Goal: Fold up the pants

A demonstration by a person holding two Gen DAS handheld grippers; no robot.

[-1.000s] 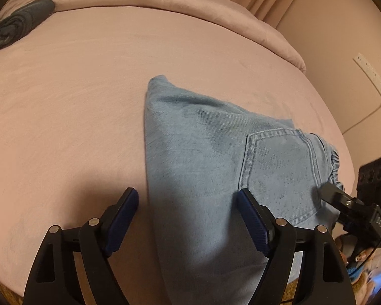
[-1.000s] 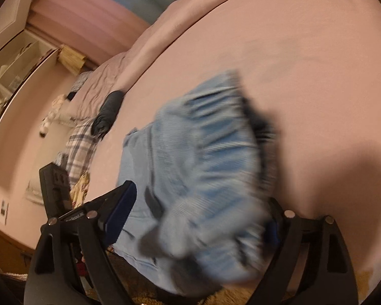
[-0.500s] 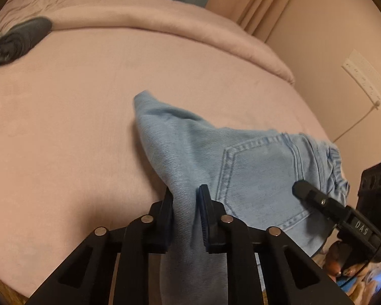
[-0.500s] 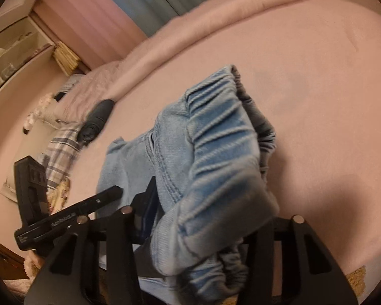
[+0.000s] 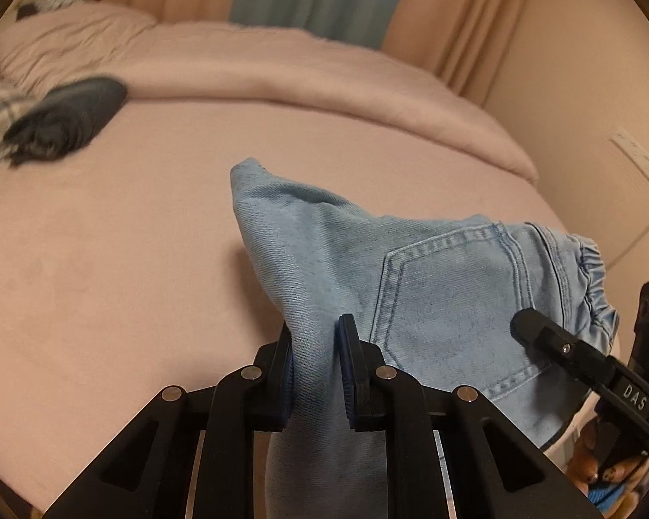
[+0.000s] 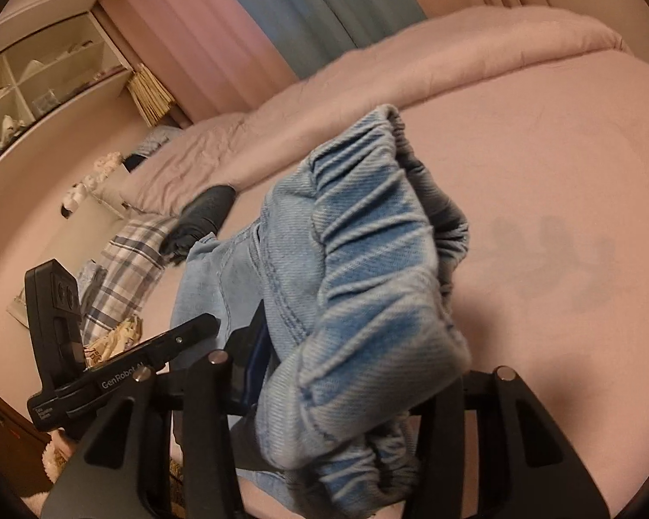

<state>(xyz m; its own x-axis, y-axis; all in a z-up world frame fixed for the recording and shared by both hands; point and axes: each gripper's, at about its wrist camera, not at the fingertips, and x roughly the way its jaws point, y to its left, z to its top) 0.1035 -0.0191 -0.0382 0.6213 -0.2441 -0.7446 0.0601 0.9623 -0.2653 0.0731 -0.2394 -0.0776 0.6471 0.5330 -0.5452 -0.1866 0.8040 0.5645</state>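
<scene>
Light blue denim pants (image 5: 415,277) are held up over a pink bed (image 5: 130,259), back pocket facing the left wrist camera. My left gripper (image 5: 313,361) is shut on a bunched fold of the pants' side edge. My right gripper (image 6: 346,372) is shut on the elastic waistband (image 6: 367,233), which bulges over the jaws and hides the right finger. The other gripper shows in each view: the right one at the pants' waistband in the left wrist view (image 5: 584,363), the left one at lower left in the right wrist view (image 6: 121,372).
A dark garment (image 5: 65,121) lies at the bed's far left by a plaid cloth (image 6: 125,259). A rolled pink duvet (image 5: 303,73) runs along the far edge. Curtains, a wall and a shelf unit (image 6: 34,82) stand beyond.
My left gripper went from open around the pants' edge to shut on it. Both grippers have lifted the pants off the bed. The right gripper tightened on the waistband.
</scene>
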